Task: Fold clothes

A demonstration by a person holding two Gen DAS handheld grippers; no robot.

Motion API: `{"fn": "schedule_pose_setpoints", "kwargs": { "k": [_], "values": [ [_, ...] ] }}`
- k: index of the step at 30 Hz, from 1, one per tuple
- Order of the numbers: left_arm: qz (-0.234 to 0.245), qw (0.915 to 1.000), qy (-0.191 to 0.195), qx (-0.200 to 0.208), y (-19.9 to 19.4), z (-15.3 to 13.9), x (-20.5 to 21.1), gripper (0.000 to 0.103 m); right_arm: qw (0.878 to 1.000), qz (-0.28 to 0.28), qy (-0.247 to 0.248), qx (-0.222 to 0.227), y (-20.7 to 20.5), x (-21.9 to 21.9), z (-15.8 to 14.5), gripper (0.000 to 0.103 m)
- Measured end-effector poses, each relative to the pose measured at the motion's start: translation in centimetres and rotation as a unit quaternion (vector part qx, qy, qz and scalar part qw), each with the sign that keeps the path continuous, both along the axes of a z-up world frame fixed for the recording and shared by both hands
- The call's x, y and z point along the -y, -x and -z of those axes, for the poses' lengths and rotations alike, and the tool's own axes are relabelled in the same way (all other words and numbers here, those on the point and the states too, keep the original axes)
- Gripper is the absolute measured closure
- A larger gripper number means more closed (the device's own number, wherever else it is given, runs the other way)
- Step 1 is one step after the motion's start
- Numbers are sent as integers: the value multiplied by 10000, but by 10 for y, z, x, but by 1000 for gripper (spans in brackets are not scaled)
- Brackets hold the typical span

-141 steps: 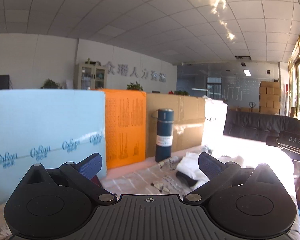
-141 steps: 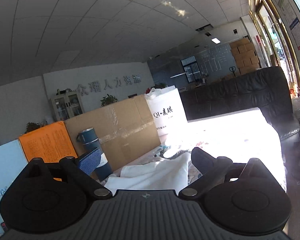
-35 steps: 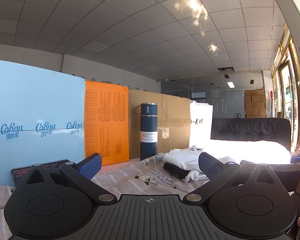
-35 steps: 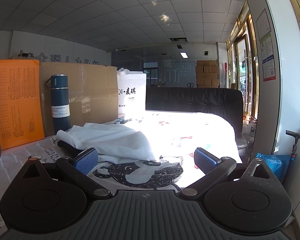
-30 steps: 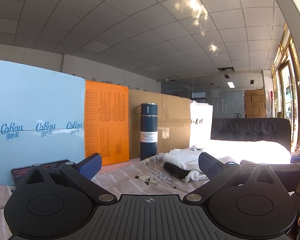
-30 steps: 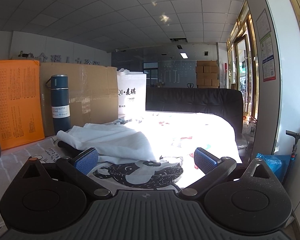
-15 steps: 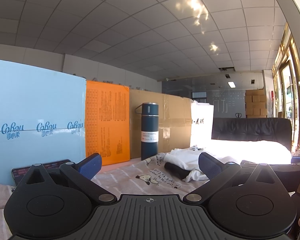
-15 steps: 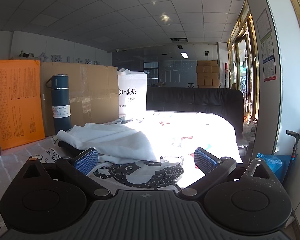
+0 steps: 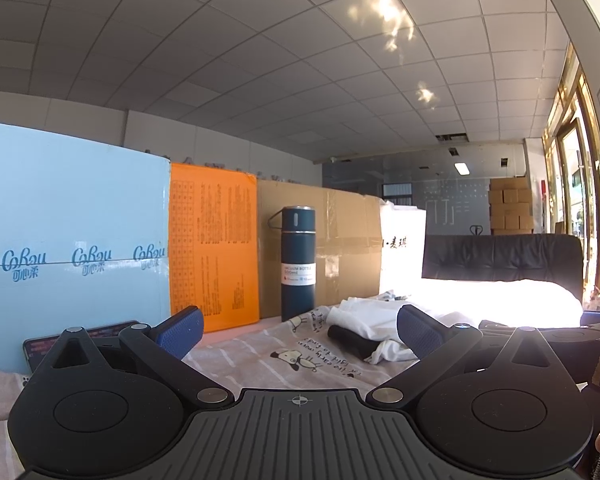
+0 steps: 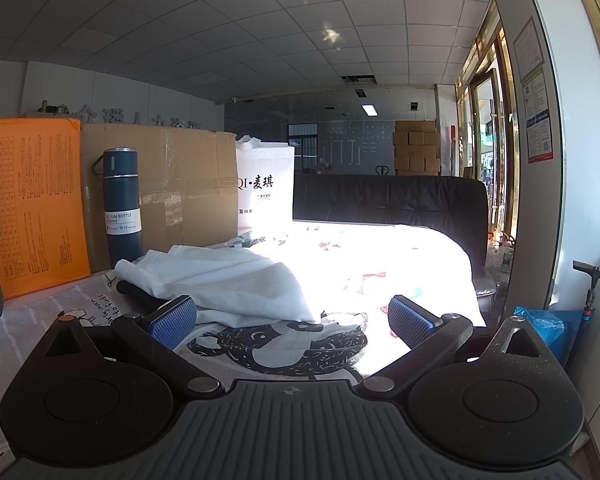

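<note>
A crumpled white garment (image 10: pixel 236 284) lies on the printed tablecloth (image 10: pixel 80 304), with a dark rolled piece (image 10: pixel 136 292) under its left edge and a black-and-white printed part (image 10: pixel 284 344) nearest me. It also shows in the left wrist view (image 9: pixel 364 320). My right gripper (image 10: pixel 292 320) is open and empty, low over the cloth just in front of the garment. My left gripper (image 9: pixel 300 328) is open and empty, low over the tablecloth (image 9: pixel 260 352), with the garment ahead to the right.
A dark blue vacuum bottle (image 9: pixel 298 264) stands behind the garment. A light blue board (image 9: pixel 72 236), an orange board (image 9: pixel 214 248), a cardboard sheet (image 9: pixel 340 248) and a white bag (image 10: pixel 266 188) line the back. A phone (image 9: pixel 60 344) lies at left. A black sofa (image 10: pixel 388 200) sits beyond.
Over the last second almost nothing has moved. Since about five seconds ago both grippers have come down from a raised, tilted pose to sit low and level over the table.
</note>
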State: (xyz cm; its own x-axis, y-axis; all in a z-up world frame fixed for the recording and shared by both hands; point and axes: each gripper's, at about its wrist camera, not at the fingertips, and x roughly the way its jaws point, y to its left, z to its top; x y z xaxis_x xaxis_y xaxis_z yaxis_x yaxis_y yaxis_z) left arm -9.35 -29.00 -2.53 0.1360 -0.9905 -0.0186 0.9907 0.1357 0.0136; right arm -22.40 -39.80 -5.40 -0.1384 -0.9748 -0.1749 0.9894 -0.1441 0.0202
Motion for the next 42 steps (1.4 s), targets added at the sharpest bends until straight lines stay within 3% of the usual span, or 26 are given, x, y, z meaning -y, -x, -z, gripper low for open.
{"fn": "schedule_pose_setpoints", "kwargs": {
  "k": [42],
  "values": [
    [12, 10000, 3, 17, 1, 0, 0, 0, 10000, -43, -33, -12, -1, 1, 0, 0]
  ]
}}
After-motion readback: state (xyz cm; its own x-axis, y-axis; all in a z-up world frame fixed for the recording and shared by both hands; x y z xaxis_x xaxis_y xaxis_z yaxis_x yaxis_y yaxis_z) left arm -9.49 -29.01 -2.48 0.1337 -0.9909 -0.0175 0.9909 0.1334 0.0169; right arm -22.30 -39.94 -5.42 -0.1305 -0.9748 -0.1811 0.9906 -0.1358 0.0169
